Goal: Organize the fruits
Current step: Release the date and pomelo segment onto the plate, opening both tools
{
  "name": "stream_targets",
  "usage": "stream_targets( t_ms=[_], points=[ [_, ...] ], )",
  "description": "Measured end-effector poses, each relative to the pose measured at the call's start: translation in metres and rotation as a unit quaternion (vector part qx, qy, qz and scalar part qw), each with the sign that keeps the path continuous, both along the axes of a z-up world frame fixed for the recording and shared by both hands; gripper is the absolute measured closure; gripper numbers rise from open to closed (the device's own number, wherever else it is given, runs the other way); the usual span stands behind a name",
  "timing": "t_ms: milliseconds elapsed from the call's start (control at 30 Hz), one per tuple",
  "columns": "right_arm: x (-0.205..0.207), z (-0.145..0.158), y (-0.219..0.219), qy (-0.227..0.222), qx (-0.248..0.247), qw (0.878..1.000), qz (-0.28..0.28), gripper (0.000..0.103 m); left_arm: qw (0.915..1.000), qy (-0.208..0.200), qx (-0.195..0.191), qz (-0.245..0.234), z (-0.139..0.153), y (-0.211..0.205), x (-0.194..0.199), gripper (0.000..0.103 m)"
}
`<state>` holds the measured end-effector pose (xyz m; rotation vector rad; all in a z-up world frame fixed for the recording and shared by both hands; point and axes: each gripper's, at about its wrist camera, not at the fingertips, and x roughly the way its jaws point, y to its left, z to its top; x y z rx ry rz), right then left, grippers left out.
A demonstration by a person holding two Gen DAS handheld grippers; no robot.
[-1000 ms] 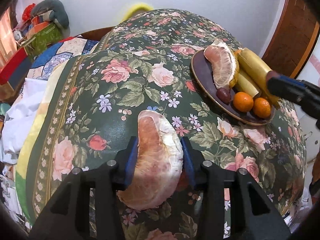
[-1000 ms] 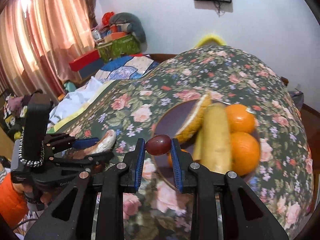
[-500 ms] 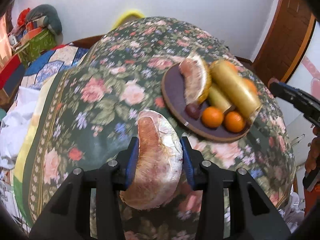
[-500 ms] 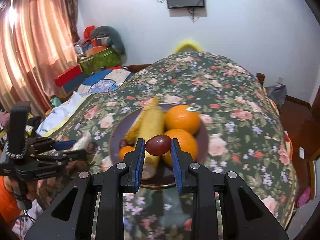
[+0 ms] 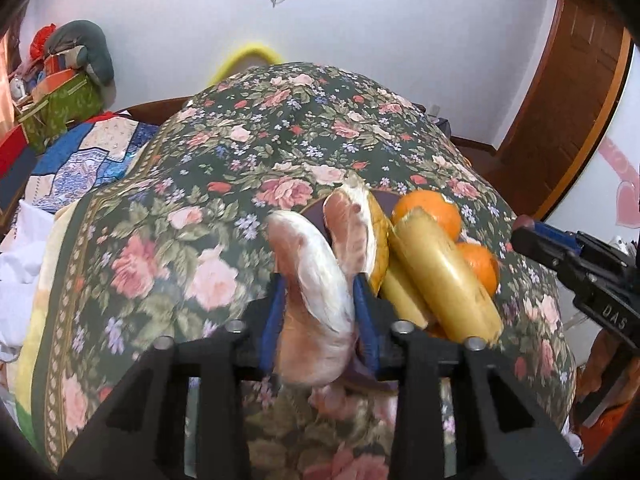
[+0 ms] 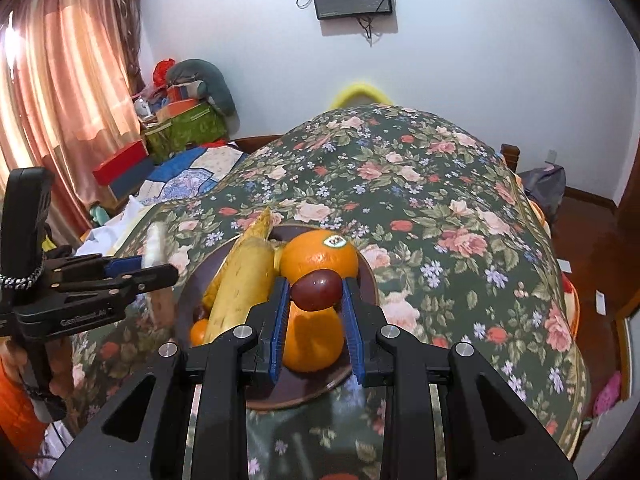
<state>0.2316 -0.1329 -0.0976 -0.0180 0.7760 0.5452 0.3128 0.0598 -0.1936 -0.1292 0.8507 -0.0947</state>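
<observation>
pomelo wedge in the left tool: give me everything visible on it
The pomelo wedge is a peeled, crescent-shaped segment, pinkish flesh under a whitish, papery membrane. The left tool is shut on its lower half, blue pads pressing both flat sides. It stands roughly upright, tip curving up and left, off the floral cloth, near the plate edge and just in front of a second pomelo piece. Its base is motion-blurred. Contact with that piece is unclear.

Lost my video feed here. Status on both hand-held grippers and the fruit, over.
Left hand-held gripper shut on pomelo segment, at plate edge. Right hand-held gripper shut on dark grape, above oranges. Plate crowded: bananas, second pomelo piece.
</observation>
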Motion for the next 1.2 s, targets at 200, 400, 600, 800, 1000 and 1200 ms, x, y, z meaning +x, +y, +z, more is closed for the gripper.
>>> stream_targets(
  t_ms=[200,400,600,800,1000,1200],
  points=[
    [0.01,-0.007,0.017,0.005,0.0,1.0,0.022,0.079,0.9999,0.003,-0.001,-0.013,-0.005,-0.008,0.019,0.084],
    [0.015,-0.014,0.028,0.011,-0.004,0.999,0.042,0.078,0.9999,0.002,-0.005,-0.009,-0.002,-0.001,0.016,0.084],
    [0.024,-0.02,0.026,0.029,0.003,0.999,0.037,0.077,1.0,-0.007,0.0,-0.001,0.007,0.012,0.006,0.083],
    [0.028,-0.022,0.022,0.041,0.008,0.999,0.03,0.07,1.0,-0.003,-0.003,0.0,0.005,0.012,0.001,0.076],
    [0.016,-0.003,0.016,0.019,0.012,0.999,0.026,0.069,0.9998,-0.019,-0.003,0.005,0.022,0.007,-0.01,0.074],
    [-0.015,0.044,0.005,-0.027,0.036,0.999,0.024,0.066,0.9976,-0.067,-0.012,0.0,0.067,-0.003,-0.043,0.073]
  ],
)
